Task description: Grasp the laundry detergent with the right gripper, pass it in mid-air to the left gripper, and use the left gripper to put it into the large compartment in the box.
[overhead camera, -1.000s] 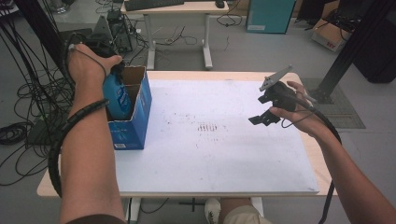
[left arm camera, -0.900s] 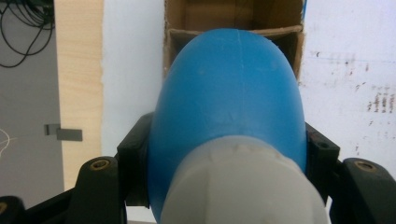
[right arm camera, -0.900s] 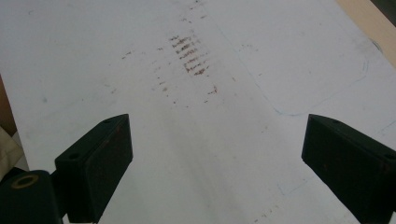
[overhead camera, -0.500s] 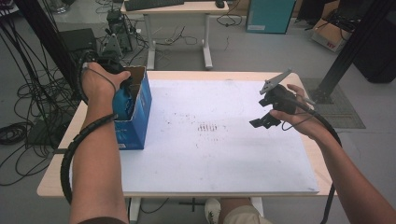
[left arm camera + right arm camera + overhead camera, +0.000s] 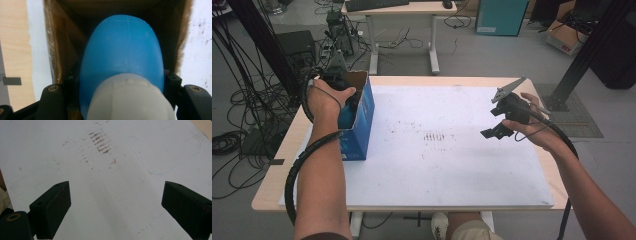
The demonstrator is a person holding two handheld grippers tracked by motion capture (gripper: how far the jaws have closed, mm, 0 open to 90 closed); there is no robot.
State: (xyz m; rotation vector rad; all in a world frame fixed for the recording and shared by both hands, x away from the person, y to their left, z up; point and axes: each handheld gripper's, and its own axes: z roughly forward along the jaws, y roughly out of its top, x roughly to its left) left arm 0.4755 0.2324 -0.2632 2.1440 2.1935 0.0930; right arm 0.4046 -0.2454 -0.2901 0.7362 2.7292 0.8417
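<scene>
A blue bottle [image 5: 122, 52] with a white cap [image 5: 130, 100] sits between the jaws of my left gripper [image 5: 120, 82], which is shut on it. It hangs inside the open blue cardboard box [image 5: 357, 125], whose brown inner walls [image 5: 62, 50] surround it. In the high view my left hand and left gripper [image 5: 343, 92] are over the far end of that box at the table's left. My right gripper [image 5: 498, 129] hovers over the right side of the table, open, with nothing between its jaws [image 5: 115, 207].
A white sheet [image 5: 437, 170] covers most of the wooden table and has brown smudges [image 5: 434, 136] at its middle. Cables [image 5: 237, 135] lie on the floor at left. A second table [image 5: 402, 7] and a teal cabinet [image 5: 501, 17] stand behind.
My left hand has carried the blue bottle toward the far end of the box and lower into it. The right gripper has hardly moved.
</scene>
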